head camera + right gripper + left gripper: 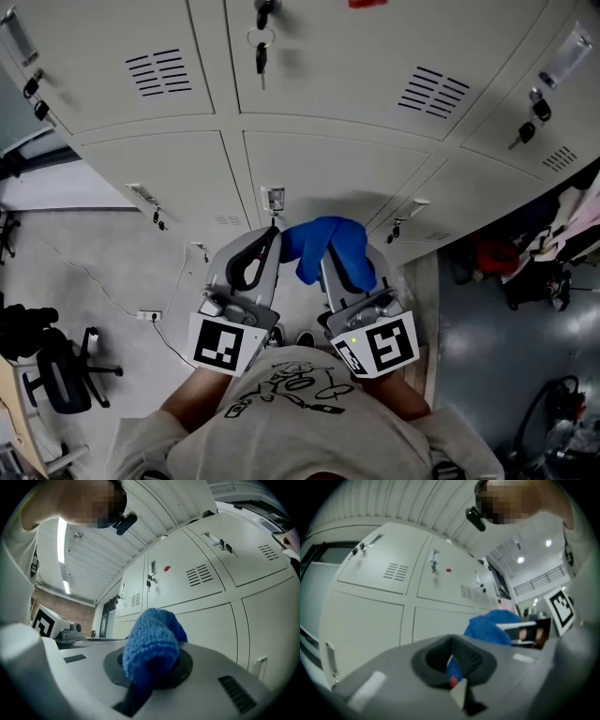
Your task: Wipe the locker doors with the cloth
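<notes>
Here, at the left of the head view: left gripper (270, 234), jaws drawn together to a narrow slit in the left gripper view (452, 663). Nothing plainly pinched there, only a sliver of blue glimpsed through the slit. Next, blue cloth (328, 242), bunched between the two gripper tips, in front of the lower row of locker doors (319, 173) and seemingly not yet pressed against them. At the right: right gripper (339, 274), jaws clamped on the cloth (152, 639), with a thick fold standing proud of the tips.

Judged hazards:
- Snagging of the loose fold on the keys (262, 52) hanging from the upper doors, or on the lock plate (272, 199) near the top edge of the lower middle door, through a sweep carried too close.
- Loss of the cloth through a shallow bite on so bulky a fold, once rubbed hard over the metal.
- Scraping of paint by bare jaw tips, through too little cloth ahead of them.
- Knocking of the idle left gripper against a door, through its closeness to the cloth.

Pose: both grippers held low and close before the chest, side by side, tips forward and converging on the cloth. Left marker cube (225, 344) and right marker cube (380, 347) nearest the body, hands largely hidden beneath them.
</notes>
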Demonstrator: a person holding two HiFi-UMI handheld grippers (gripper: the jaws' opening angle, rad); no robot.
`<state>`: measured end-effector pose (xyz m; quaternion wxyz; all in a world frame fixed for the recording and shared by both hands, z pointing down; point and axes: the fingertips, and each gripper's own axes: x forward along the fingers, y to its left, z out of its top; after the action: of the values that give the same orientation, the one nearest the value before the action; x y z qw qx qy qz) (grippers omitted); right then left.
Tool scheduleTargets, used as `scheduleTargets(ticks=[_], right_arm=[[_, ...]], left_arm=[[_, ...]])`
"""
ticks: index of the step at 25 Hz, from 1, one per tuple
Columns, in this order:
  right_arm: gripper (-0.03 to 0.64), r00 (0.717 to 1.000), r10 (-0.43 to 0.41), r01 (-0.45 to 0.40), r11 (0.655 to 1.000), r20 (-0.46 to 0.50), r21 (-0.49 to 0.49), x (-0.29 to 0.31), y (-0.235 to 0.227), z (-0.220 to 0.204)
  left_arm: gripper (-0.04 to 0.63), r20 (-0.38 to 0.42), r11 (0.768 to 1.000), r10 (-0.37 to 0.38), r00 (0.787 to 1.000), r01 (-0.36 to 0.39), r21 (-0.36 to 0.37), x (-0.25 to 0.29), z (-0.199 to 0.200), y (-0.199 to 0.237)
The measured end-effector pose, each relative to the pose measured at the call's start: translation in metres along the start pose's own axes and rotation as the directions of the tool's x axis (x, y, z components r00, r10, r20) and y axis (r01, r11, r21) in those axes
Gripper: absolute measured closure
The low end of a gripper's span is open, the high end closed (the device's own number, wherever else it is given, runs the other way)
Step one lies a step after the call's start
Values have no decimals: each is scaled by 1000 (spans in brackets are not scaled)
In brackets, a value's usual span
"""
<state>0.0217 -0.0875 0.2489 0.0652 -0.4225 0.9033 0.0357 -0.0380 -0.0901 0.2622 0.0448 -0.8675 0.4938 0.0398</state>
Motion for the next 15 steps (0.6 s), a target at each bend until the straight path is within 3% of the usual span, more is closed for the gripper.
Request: scheduleTargets(ticks=[6, 15], right_arm=[[586, 999, 29, -29, 999, -35, -26, -8, 12, -7], [586, 999, 15, -16, 999, -35, -28, -13, 14, -7]], left_arm=[[592, -85, 997, -53, 995, 49, -53, -10, -30, -16], [592, -71, 998, -56, 996, 53, -40, -11, -21, -16]])
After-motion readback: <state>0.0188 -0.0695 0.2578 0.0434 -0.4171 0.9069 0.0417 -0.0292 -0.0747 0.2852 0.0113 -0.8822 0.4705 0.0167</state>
